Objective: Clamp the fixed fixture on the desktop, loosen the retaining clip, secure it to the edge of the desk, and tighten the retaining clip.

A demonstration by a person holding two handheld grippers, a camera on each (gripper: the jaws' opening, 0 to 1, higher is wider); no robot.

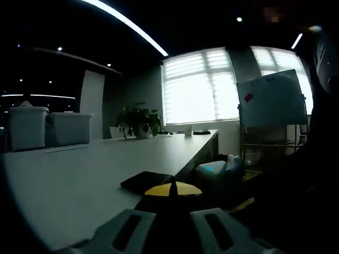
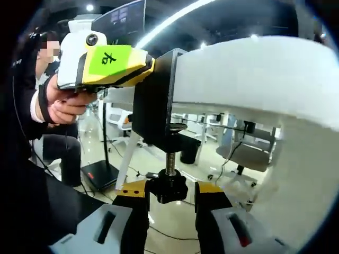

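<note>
So the black clamp fixture [image 2: 154, 100] is already hooked over the edge of the white desk [image 2: 254, 74], and the right gripper [image 2: 168, 197] has its jaws closed on the screw knob [image 2: 167, 188] underneath. The left gripper [image 1: 168, 225], seen from the right gripper view as the yellow-and-white unit, looks pinched on the top plate, though that's dim. I'd keep the top pressed flat and twist the knob squarely until the pad bites; room's a dusky office with bright blinds [image 1: 200, 87] and a whiteboard [image 1: 271, 99].

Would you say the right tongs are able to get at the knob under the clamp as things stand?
Probably yes: the right tongs already sit on either side of the black knob below the clamp, with nothing between.
</note>
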